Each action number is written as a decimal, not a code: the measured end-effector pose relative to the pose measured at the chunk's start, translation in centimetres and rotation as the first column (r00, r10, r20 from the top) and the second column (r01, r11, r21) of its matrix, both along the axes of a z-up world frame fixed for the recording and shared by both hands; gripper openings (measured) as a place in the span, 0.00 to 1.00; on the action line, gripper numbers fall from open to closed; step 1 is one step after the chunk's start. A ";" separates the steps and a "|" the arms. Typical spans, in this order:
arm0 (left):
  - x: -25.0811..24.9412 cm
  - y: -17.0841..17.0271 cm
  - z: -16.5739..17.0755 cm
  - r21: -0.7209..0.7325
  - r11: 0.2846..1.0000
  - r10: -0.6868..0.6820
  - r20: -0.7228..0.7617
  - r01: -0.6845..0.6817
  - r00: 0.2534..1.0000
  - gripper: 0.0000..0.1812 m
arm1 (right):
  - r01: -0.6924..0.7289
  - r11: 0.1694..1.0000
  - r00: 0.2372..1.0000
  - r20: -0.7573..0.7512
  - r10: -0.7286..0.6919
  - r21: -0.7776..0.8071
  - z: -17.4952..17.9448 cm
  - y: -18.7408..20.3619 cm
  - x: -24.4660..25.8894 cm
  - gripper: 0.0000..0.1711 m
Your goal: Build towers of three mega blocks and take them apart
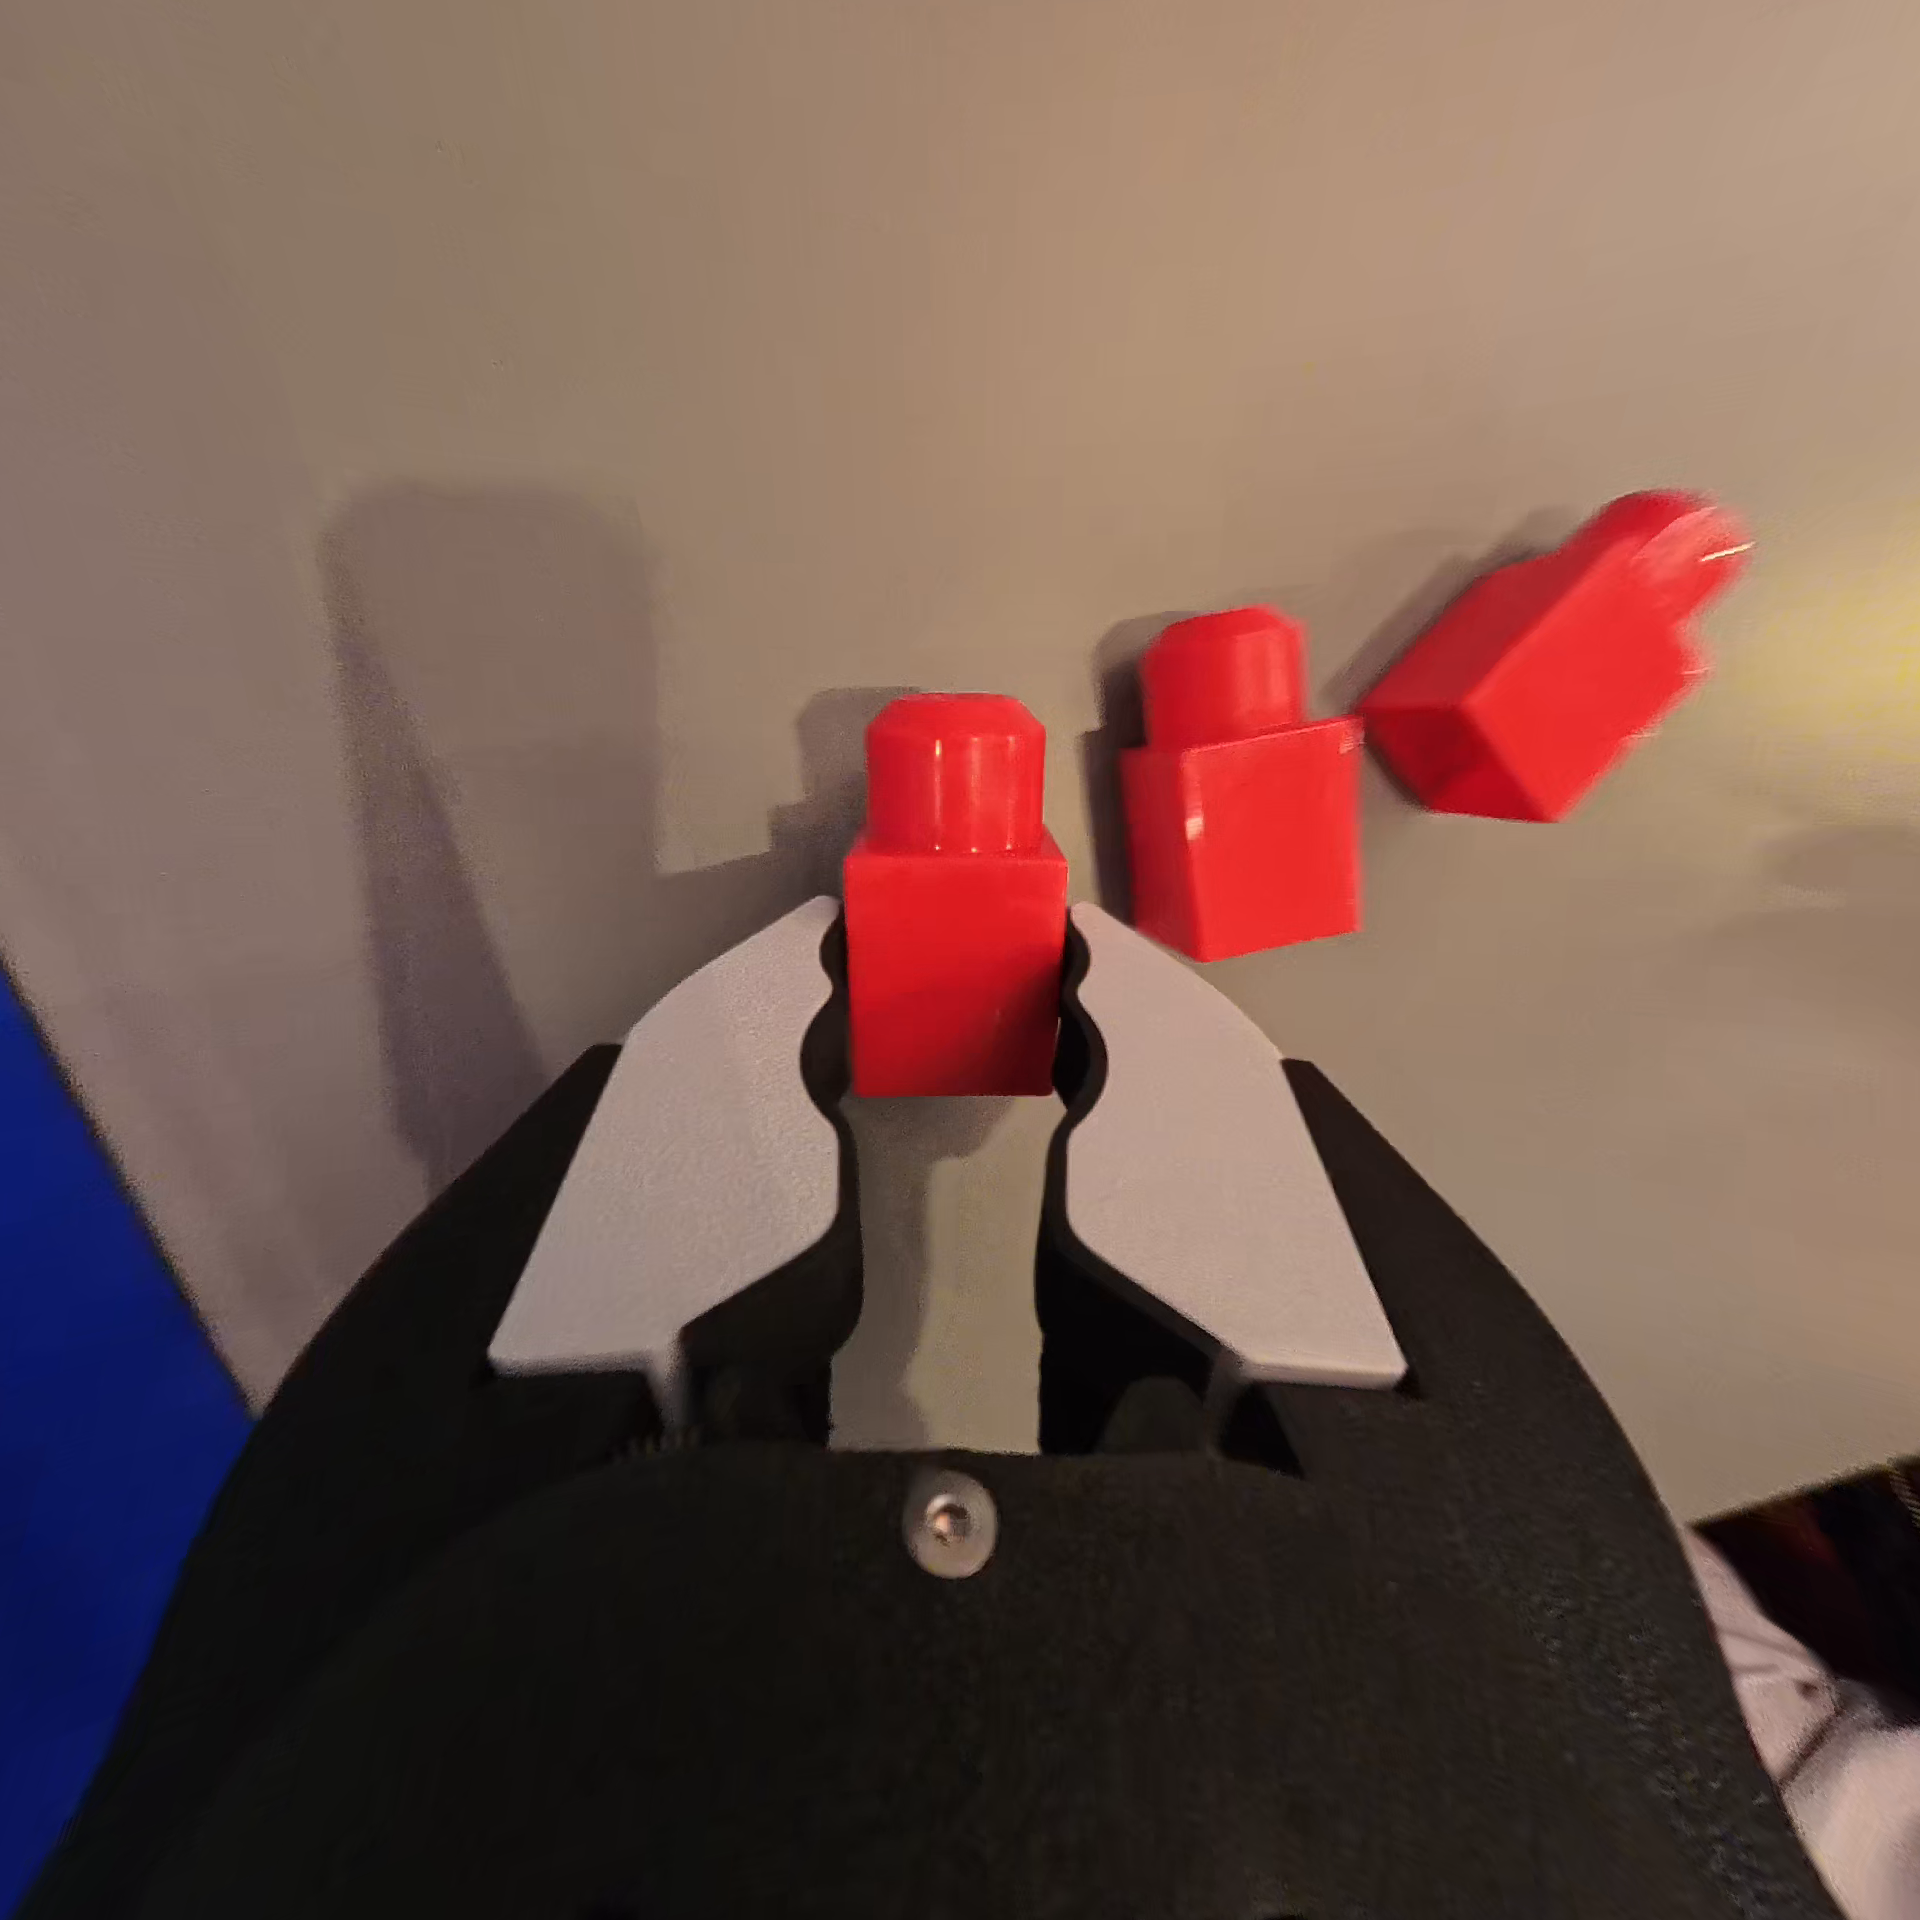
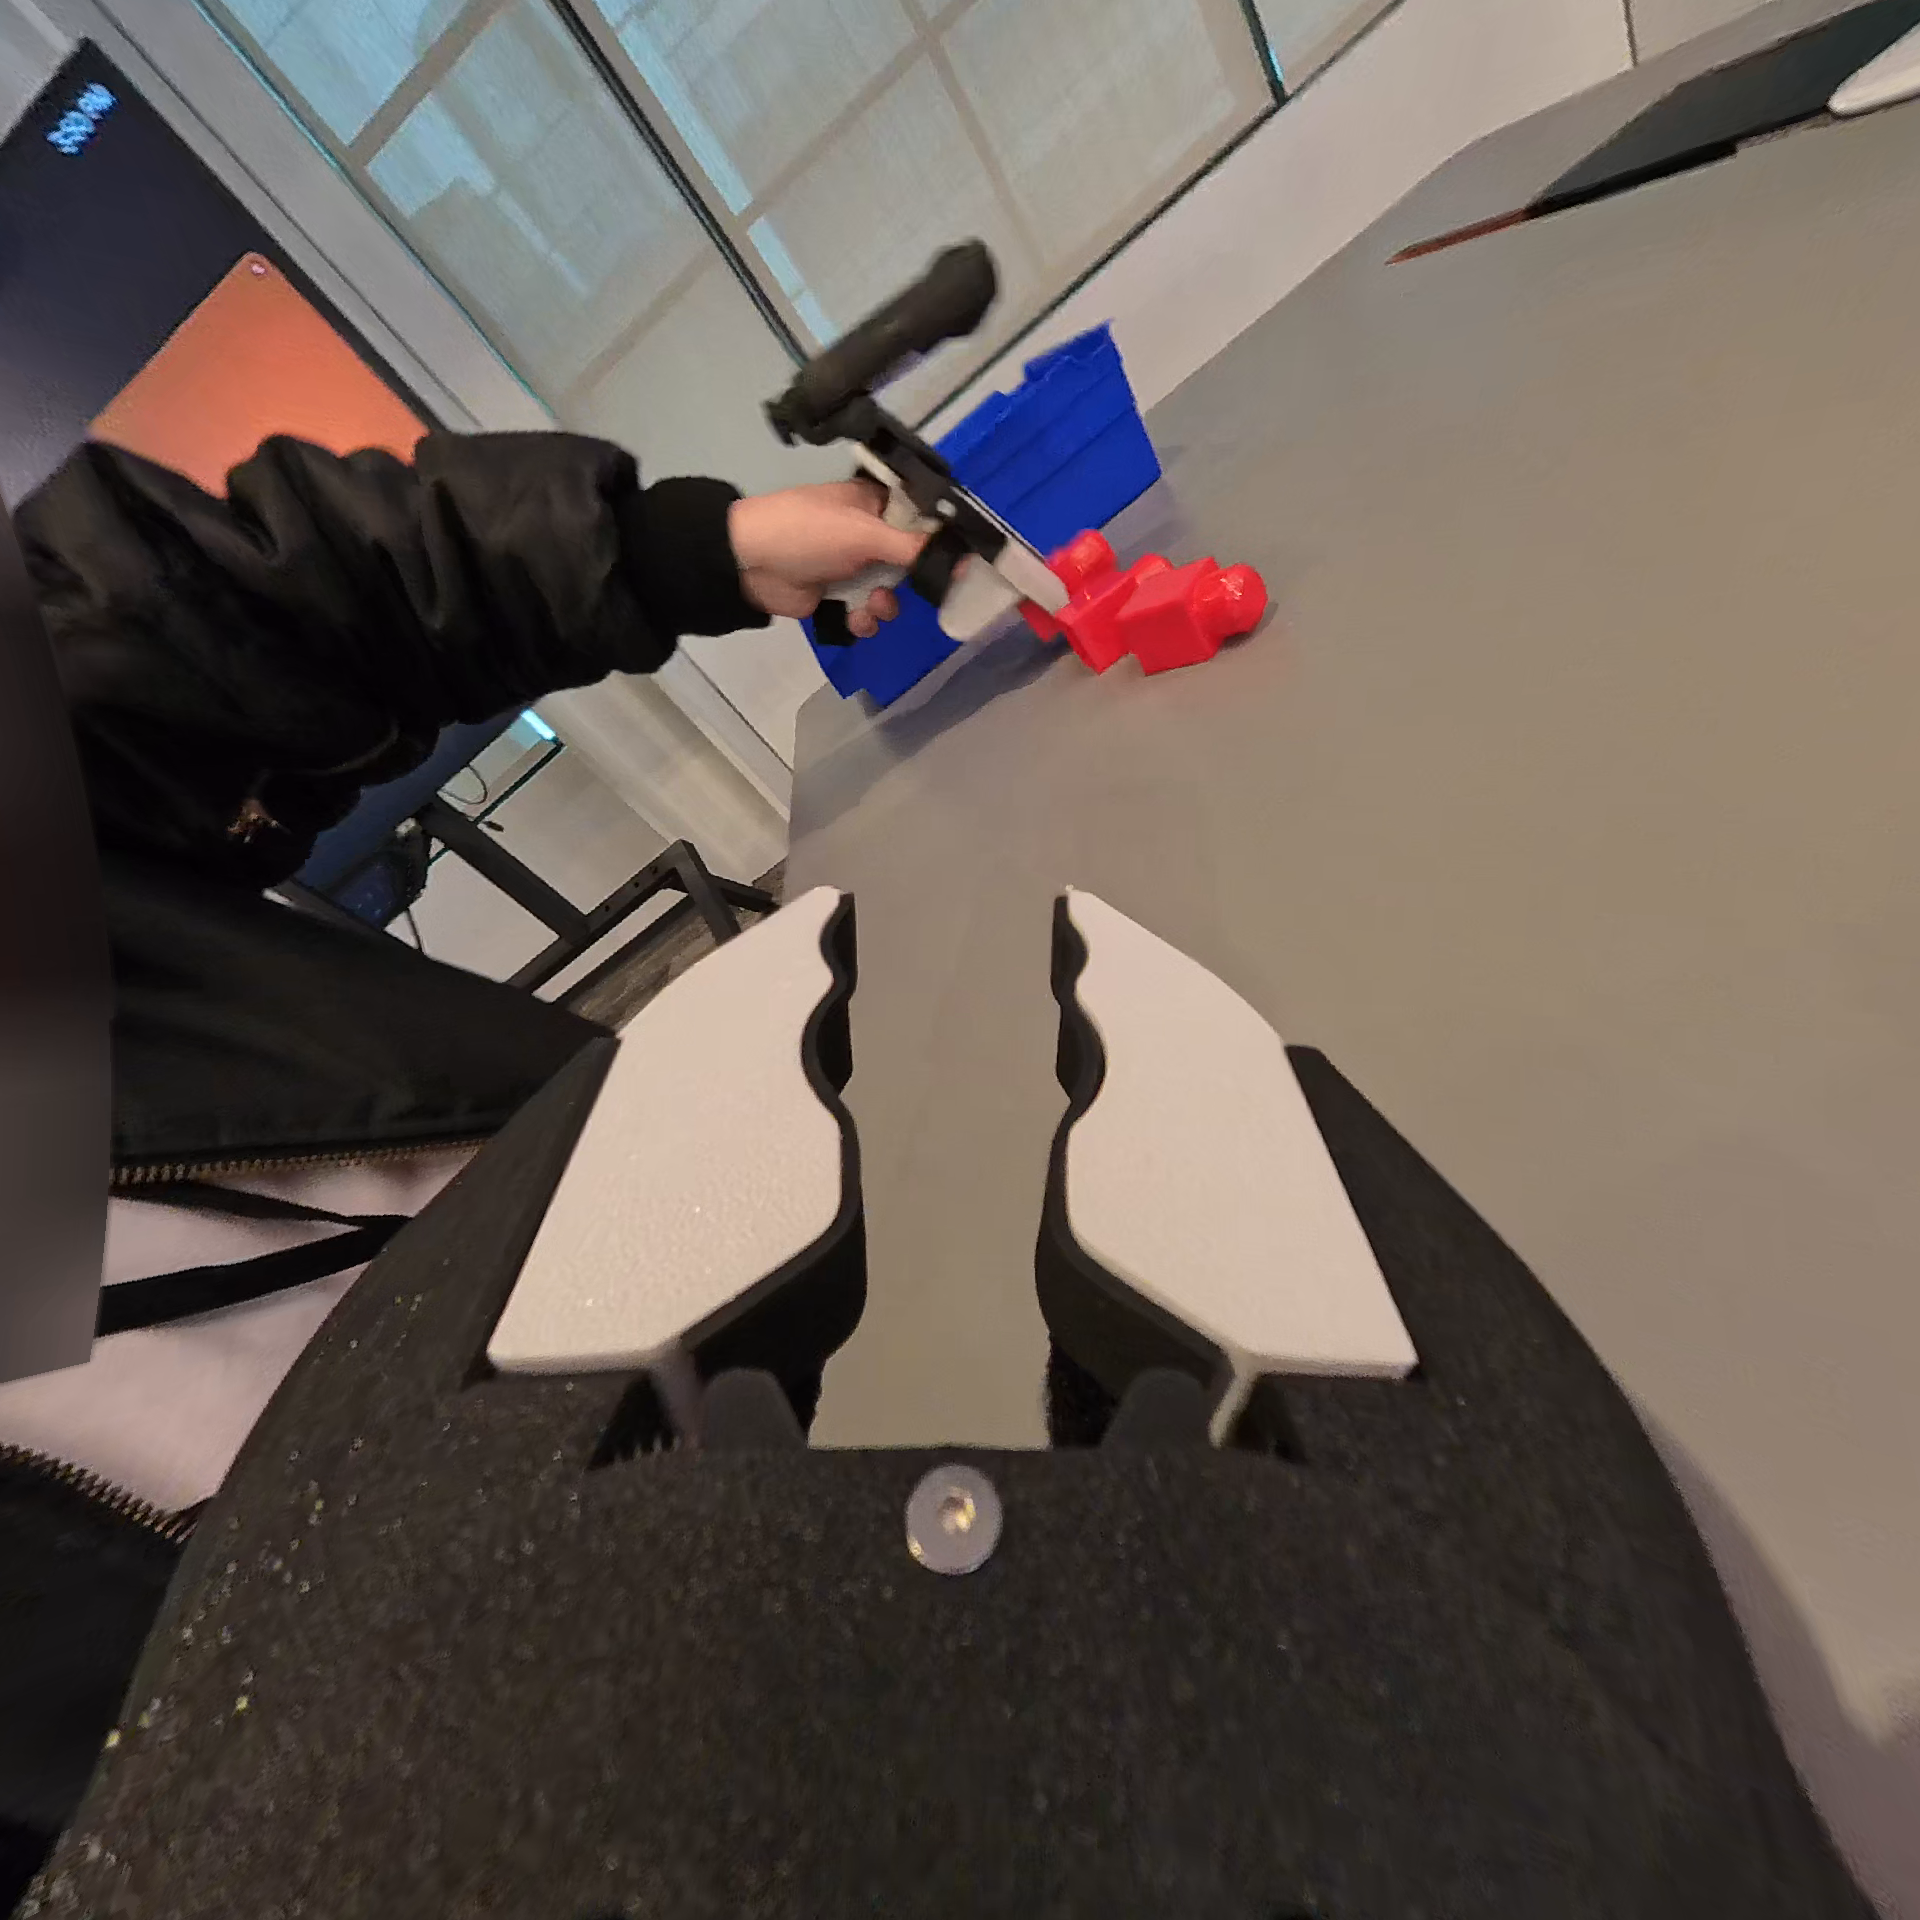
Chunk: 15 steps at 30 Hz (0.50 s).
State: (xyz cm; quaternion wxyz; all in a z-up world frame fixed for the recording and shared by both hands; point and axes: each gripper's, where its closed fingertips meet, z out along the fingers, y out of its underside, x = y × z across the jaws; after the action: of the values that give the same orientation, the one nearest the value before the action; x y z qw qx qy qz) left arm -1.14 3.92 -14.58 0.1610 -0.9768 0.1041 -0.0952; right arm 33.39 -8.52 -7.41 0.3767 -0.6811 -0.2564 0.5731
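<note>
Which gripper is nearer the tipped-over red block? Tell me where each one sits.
Left. The left gripper is shut on a red block two blocks away from the tipped-over block. The right gripper hangs open far back across the table.

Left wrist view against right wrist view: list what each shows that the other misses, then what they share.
Only the left wrist view shows the left gripper's fingers closed on a red block, stud up, a second upright block beside it, and the third block's hollow underside as it lies tipped over.

Only the right wrist view shows the right gripper open and empty, the person's hand and black sleeve, a window and a screen.

Both show the red blocks, the grey table and the blue bin.
</note>
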 end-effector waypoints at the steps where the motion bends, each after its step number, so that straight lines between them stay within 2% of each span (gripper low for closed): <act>1: 0.2 0.3 1.2 0.051 0.999 -0.006 0.059 0.003 0.998 0.20 | 0.020 1.000 0.999 0.026 -0.019 -0.018 -0.2 0.4 -0.2 0.20; 4: 1.4 0.9 7.3 0.269 0.963 -0.064 0.304 -0.021 0.951 0.20 | 0.106 0.991 0.991 0.096 -0.098 -0.078 0.2 2.3 -1.8 0.18; 6: 1.5 0.6 11.7 0.440 0.896 -0.139 0.404 -0.059 0.904 0.20 | 0.138 0.983 0.988 0.090 -0.127 -0.123 1.5 3.6 -4.0 0.17; 10: 0.2 -1.3 15.7 0.648 0.759 -0.247 0.375 -0.063 0.893 0.20 | 0.152 0.956 0.983 0.144 -0.119 -0.250 2.8 5.8 -10.2 0.16; 13: -1.1 -2.3 16.4 0.715 0.694 -0.250 0.354 -0.088 0.901 0.20 | 0.253 0.908 0.957 0.225 -0.184 -0.334 2.4 7.5 -14.8 0.16; 15: -2.1 -2.7 16.4 0.758 0.646 -0.236 0.312 -0.092 0.920 0.20 | 0.355 0.872 0.904 0.360 -0.229 -0.336 0.8 8.6 -17.2 0.19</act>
State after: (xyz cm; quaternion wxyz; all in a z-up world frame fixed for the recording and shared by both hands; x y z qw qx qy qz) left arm -3.27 1.25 1.84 0.5681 -0.7752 0.1403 -0.2382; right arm 16.20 0.06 -6.60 0.2703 -0.8550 -0.0842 0.4346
